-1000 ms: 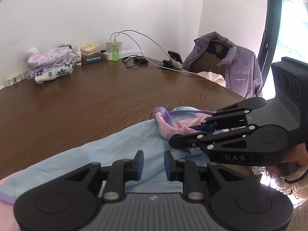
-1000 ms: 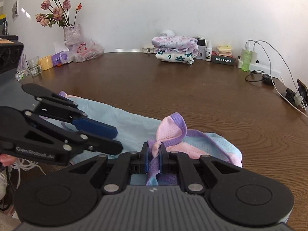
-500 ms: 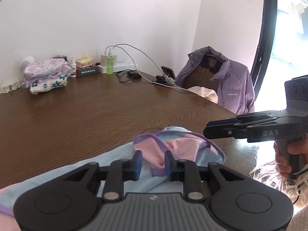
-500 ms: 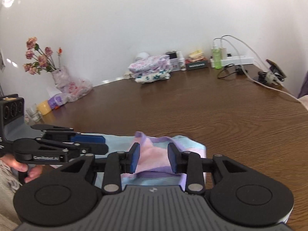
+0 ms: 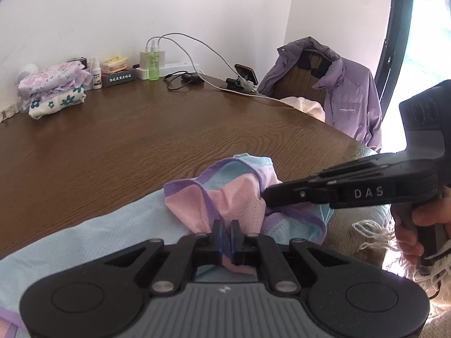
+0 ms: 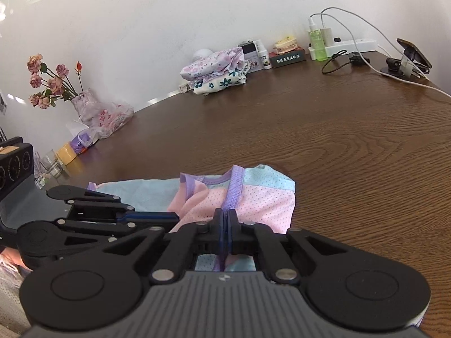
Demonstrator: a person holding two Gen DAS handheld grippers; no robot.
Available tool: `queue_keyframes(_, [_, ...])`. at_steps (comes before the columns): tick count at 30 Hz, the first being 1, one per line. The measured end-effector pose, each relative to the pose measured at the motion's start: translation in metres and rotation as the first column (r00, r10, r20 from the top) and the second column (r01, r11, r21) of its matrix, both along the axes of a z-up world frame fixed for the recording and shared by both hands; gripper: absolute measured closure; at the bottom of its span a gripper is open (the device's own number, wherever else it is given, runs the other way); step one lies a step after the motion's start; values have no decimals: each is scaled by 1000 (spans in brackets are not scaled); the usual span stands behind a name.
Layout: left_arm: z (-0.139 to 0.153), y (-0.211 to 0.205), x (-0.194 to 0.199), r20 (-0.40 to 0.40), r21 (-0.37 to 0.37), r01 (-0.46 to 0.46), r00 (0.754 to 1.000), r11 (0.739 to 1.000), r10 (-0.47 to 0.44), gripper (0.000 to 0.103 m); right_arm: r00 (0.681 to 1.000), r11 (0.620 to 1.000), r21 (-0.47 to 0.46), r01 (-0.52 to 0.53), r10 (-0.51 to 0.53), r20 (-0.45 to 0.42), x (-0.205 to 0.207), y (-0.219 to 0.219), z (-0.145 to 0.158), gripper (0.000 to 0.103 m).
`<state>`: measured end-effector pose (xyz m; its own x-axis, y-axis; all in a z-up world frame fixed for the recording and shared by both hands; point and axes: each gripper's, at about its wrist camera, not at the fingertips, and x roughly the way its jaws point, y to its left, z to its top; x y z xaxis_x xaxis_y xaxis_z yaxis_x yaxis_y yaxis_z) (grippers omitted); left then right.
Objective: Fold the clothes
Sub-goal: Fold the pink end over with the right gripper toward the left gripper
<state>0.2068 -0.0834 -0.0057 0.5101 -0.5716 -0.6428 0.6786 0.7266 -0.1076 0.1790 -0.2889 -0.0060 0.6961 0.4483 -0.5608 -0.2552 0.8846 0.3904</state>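
Left wrist view: both grippers pinch one mesh garment

Left gripper (image 5: 225,232) is clamped on pink perforated fabric of the garment (image 5: 236,197); the right gripper (image 6: 225,219) is closed on its purple ribbed trim. The garment lies bunched at the near edge of the wood-grain table (image 6: 352,146), its lower part hidden behind the grippers.

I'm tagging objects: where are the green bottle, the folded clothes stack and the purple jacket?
green bottle (image 5: 153,66), left wrist view, on its body.
folded clothes stack (image 6: 215,74), right wrist view, on the stack's middle.
purple jacket (image 5: 352,104), left wrist view, on its chest.
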Motion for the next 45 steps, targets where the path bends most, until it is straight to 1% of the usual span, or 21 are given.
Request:
queue_keyframes(3, [8,5,-2,30,-4,-17,999,1000,17,93,1000,1000,9,-4,4,-11,2,1,-5,99])
queue_keyframes(5, [17,3,-3,61,-14,5,998,1000,-5,93,1000,999,39,1,-1,-8,0,-3,-6,96])
queue_keyframes(8, [19,-8,-2,76,9,47,996,999,-48,93,1000,995,101,20,-20,1,-9,-17,0,93])
queue_keyframes(9, [18,-11,-2,79,19,60,995,998,-61,94,999,993,113,36,-36,5,-13,-23,4,89])
queue_keyframes(10, [14,-14,0,68,37,65,995,997,-68,95,998,992,114,58,-59,3,-16,-29,6,80])
queue_keyframes(12, [4,-19,3,47,71,77,996,995,-80,96,995,987,120,103,-103,-10,-22,-42,6,68])
queue_keyframes(14, [-5,-19,5,46,76,83,995,994,-86,97,989,980,133,146,-143,-35,-26,-55,3,67])
queue_keyframes(16, [-6,-17,5,39,73,81,996,994,-84,97,985,970,181,162,-149,-82,-27,-63,-5,67])
queue_keyframes(17, [-6,-17,4,36,72,80,996,994,-83,97,983,966,200,165,-145,-111,-25,-64,-10,67])
queue_keyframes(18, [-6,-16,4,37,73,81,996,994,-84,96,983,963,215,161,-137,-122,-25,-64,-13,69])
queue_keyframes(21, [-7,-15,4,36,69,82,996,994,-84,96,980,953,253,164,-129,-150,-23,-59,-17,70])
queue_keyframes(23, [-7,-12,5,24,52,78,997,996,-79,96,974,940,283,190,-145,-173,-26,-60,-20,74])
queue_keyframes(25, [-7,-10,8,10,29,72,997,997,-73,96,967,925,312,216,-160,-197,-29,-61,-23,81])
queue_keyframes(28, [-8,-7,9,-1,6,67,998,998,-67,96,955,900,353,257,-181,-233,-33,-62,-27,81])
queue_keyframes(33, [-8,-7,9,1,0,72,997,997,-72,96,939,855,415,310,-207,-273,-39,-62,-34,82])
queue_keyframes(35, [-8,-7,10,-1,-3,72,997,997,-72,96,931,834,441,332,-215,-294,-35,-60,-40,90])
queue_keyframes(36, [-8,-7,10,-1,-3,72,997,997,-72,96,929,829,448,334,-209,-304,-33,-59,-43,100])
queue_keyframes(37, [-8,-7,9,-1,-2,71,997,997,-71,96,929,820,465,333,-202,-309,-31,-59,-47,100])
queue_keyframes(39, [-8,-9,8,3,4,67,998,998,-67,96,935,820,476,319,-189,-301,-27,-60,-46,100])
queue_keyframes(41, [-9,-13,8,6,5,64,998,998,-65,96,946,832,467,301,-198,-256,-25,-63,-36,101])
queue_keyframes(45, [-8,-24,8,-11,-20,51,999,998,-52,89,966,894,368,254,-220,-134,-22,-68,-5,101])
